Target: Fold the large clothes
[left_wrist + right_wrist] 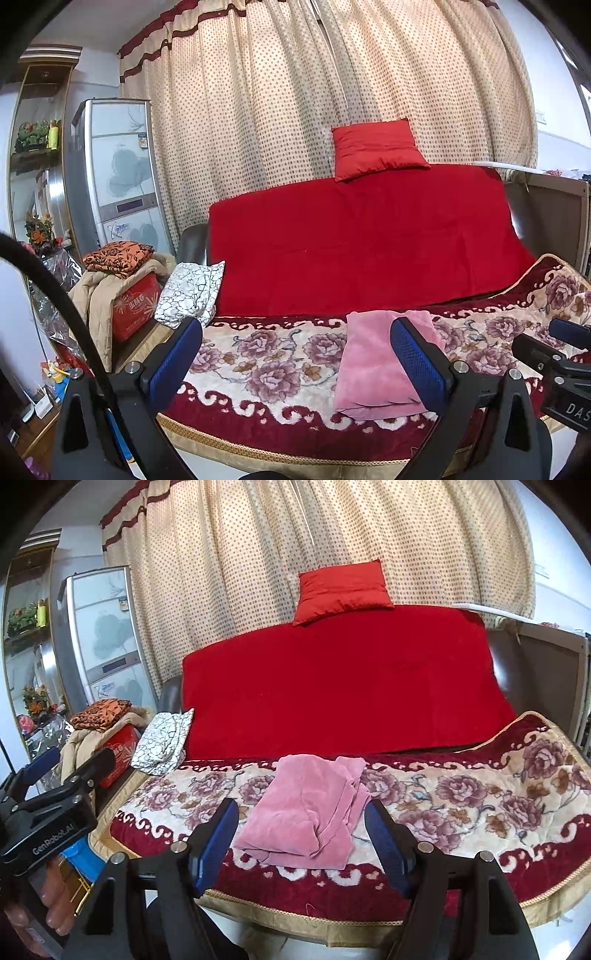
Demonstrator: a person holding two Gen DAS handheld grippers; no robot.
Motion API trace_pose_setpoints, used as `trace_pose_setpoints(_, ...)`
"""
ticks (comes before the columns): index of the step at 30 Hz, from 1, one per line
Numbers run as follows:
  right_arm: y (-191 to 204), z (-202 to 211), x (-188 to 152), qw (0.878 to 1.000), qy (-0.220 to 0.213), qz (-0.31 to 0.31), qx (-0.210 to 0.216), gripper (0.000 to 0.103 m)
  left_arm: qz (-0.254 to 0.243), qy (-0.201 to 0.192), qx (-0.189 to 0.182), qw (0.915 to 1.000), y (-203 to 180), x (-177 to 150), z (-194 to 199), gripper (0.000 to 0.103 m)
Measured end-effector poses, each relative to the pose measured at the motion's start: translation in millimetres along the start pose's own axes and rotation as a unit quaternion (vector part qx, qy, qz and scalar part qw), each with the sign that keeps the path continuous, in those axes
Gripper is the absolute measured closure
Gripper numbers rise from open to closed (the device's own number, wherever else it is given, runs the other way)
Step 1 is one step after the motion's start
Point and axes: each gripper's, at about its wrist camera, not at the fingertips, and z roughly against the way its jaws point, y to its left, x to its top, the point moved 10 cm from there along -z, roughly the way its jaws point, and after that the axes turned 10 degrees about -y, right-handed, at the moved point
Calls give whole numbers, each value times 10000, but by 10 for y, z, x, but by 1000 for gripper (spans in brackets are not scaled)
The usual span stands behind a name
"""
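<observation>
A pink garment (376,365) lies folded into a compact rectangle on the floral blanket (266,365) of the sofa seat, near the front edge. In the right wrist view the garment (310,812) shows loose layered edges on its right side. My left gripper (295,354) is open and empty, held in front of the sofa edge, with the garment behind its right finger. My right gripper (301,834) is open and empty, with the garment framed between its fingers, a little ahead of them. Neither gripper touches the cloth.
A red cover (362,236) drapes the sofa back, with a red cushion (376,147) on top. A black-and-white patterned cloth (192,291) lies at the left end. A pile of fabrics and a red box (129,291) stand left of the sofa, beside a fridge (118,173).
</observation>
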Motion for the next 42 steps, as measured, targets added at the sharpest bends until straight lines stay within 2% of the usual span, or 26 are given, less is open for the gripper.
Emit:
trace_pose_setpoints(15, 27, 96, 83, 9957, -334, 561, -664, 28, 149, -5, -36, 9999, -7, -9, 17, 2)
trace_pose_setpoints(32, -60, 275, 257, 9910, -735, 655, -911, 27, 289, -178, -56, 9994, -57, 100, 104, 2)
trace_pose_setpoints(42, -61, 289, 276, 9887, -804, 731, -1030, 27, 227, -223, -85, 9995, -79, 110, 141, 2)
